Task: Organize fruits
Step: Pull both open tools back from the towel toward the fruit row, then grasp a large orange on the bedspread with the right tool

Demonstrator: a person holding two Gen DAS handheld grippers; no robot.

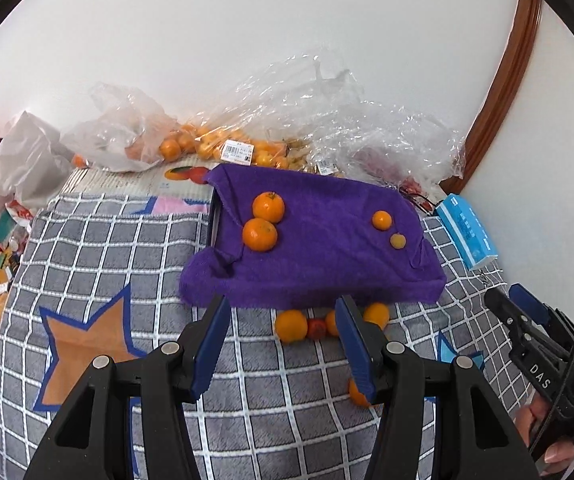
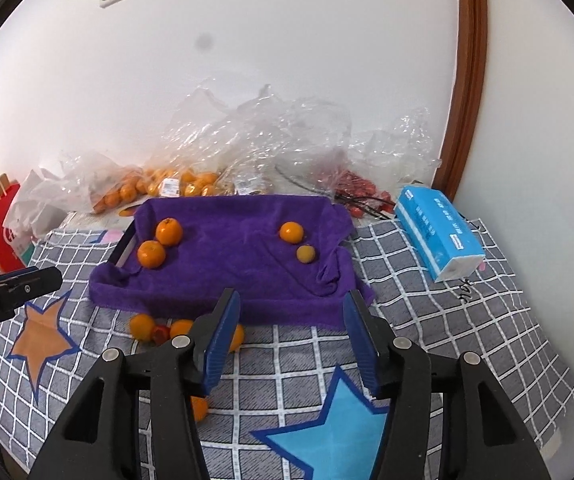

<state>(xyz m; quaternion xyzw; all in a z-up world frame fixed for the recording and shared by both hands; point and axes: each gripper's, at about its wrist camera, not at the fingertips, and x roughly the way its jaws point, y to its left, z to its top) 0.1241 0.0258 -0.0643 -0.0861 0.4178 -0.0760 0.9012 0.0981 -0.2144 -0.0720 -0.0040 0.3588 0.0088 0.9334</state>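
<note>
Checked cloth (image 2: 427, 280): purple towel (image 2: 227, 264) bearing four oranges (image 2: 169, 231); more oranges near. Left gripper (image 1: 283, 344) and right gripper (image 2: 291, 340) fingers released, empty.

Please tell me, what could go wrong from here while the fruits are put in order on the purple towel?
1. The loose oranges lie close together with a small red fruit at the towel's near edge; jaws closing there may push one and roll it away.
2. One orange is half hidden under the right gripper, so it could be knocked.
3. The purple towel is wrinkled; fruits set on it may roll together.
</note>
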